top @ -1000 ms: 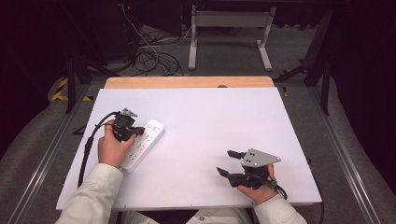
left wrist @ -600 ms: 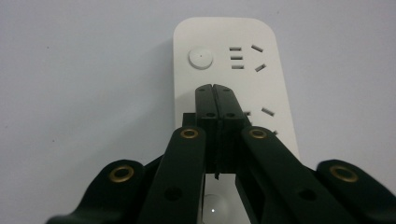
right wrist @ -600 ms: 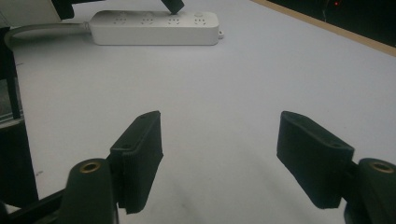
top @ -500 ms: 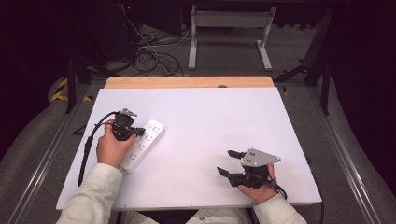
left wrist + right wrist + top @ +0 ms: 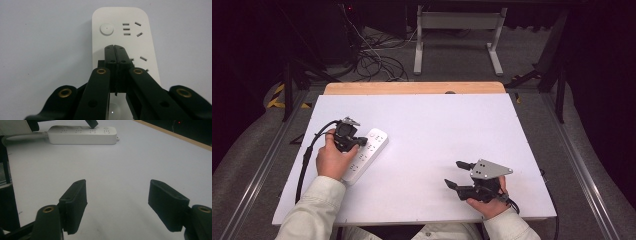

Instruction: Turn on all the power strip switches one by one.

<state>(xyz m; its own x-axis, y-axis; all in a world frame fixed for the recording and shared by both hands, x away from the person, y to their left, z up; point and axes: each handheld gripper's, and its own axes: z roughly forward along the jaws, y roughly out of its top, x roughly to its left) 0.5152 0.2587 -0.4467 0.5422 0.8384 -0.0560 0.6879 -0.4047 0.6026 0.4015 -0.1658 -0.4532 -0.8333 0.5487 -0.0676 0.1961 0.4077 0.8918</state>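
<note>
Power strip (image 5: pixel 363 154): white, rounded ends, round button (image 5: pixel 106 29) at far end, several socket groups. Lies flat on bench (image 5: pixel 437 130), left side, angled diagonally; a cord apparently leaves its near end.

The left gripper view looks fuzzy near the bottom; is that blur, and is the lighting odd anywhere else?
Left gripper view: the near black fingers are soft, the power strip sharper. High view: the white table is brightly lit, the surroundings dark. Right gripper view: the fingers cast faint shadows.
</note>
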